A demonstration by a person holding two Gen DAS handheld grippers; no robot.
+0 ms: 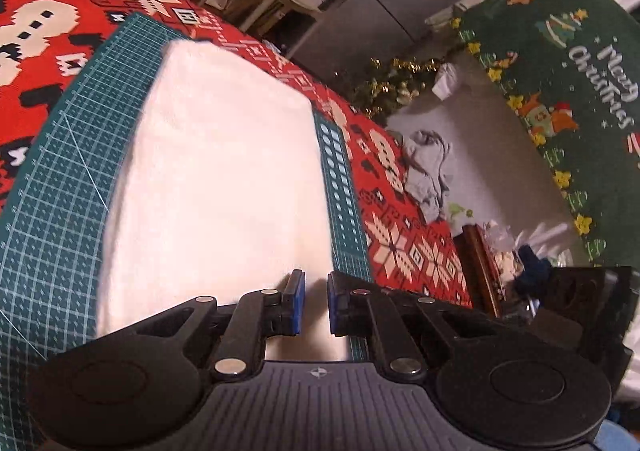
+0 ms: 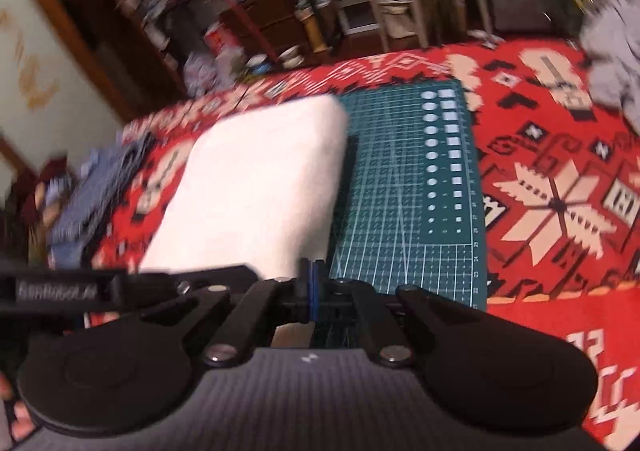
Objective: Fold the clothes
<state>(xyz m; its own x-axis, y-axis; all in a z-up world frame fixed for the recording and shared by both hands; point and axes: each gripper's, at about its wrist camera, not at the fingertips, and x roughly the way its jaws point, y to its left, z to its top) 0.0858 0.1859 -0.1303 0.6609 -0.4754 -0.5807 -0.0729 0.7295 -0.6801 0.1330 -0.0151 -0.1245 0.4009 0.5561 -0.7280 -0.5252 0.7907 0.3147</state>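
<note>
My left tongs [image 1: 316, 301] sit at 6 o'clock in the left wrist view, blue pads [image 1: 298, 301] narrowly apart, holding nothing, just over the near edge of the folded white fluffy cloth [image 1: 224, 179]. My right tongs [image 2: 313, 287] are pressed together with nothing visibly between them, at the cloth's near right corner [image 2: 256, 187].

The cloth lies as a tidy rectangle on the green gridded cutting mat [image 1: 52, 211], mostly on its left half in the right wrist view, on the red snowflake-pattern counter cover [image 2: 560, 203].

This fold looks done. For another, I'd pinch both near corners low, lift evenly and lay them toward 12 o'clock, matching edges.

A grey crumpled garment [image 1: 428, 167] waits at 3 o'clock, probably next.
</note>
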